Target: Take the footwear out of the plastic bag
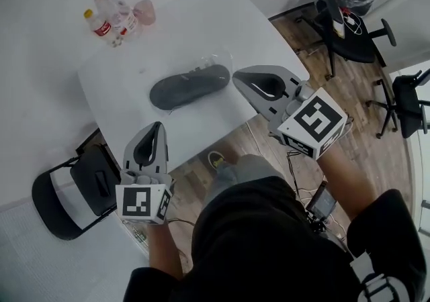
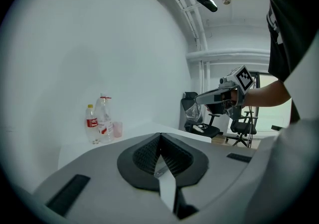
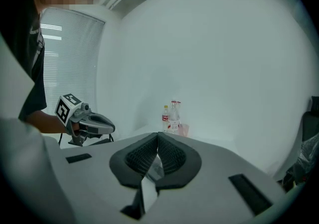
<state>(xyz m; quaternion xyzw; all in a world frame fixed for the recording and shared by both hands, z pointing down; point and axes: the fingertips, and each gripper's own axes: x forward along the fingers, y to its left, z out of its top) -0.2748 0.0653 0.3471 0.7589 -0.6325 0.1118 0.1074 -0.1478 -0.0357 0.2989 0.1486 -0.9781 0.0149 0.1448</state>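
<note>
Chair: a folding chair (image 1: 67, 200) stands on the floor off the left corner of the desk (image 1: 201, 19), clear of your reach.
Bottles: two bottles (image 1: 111, 19) and a pink cup (image 1: 144, 12) stand together at the far left of the desk. They are well apart from the shoe, so they should not get in your way.
Left gripper: you hold the left gripper (image 1: 158, 125) low, off the desk's near edge, aimed at the desk. Its fingers (image 2: 147, 156) are pressed together with nothing between them.
Shoe: the black shoe (image 1: 188, 86) lies flat mid-desk inside the clear bag (image 1: 218, 62). The loose plastic gathers at the shoe's right end, which is probably the mouth.
Right gripper: you hold the right gripper (image 1: 236, 76) over the desk's near right side. Its tip is near the bag's right end but not touching it. Its fingers (image 3: 142, 158) are closed on nothing.
Stage: the task looks unstarted, as neither gripper has contact with the bag.
Next: part your fingers first. You will probably need one gripper to pin the bag while the other draws the shoe out.
</note>
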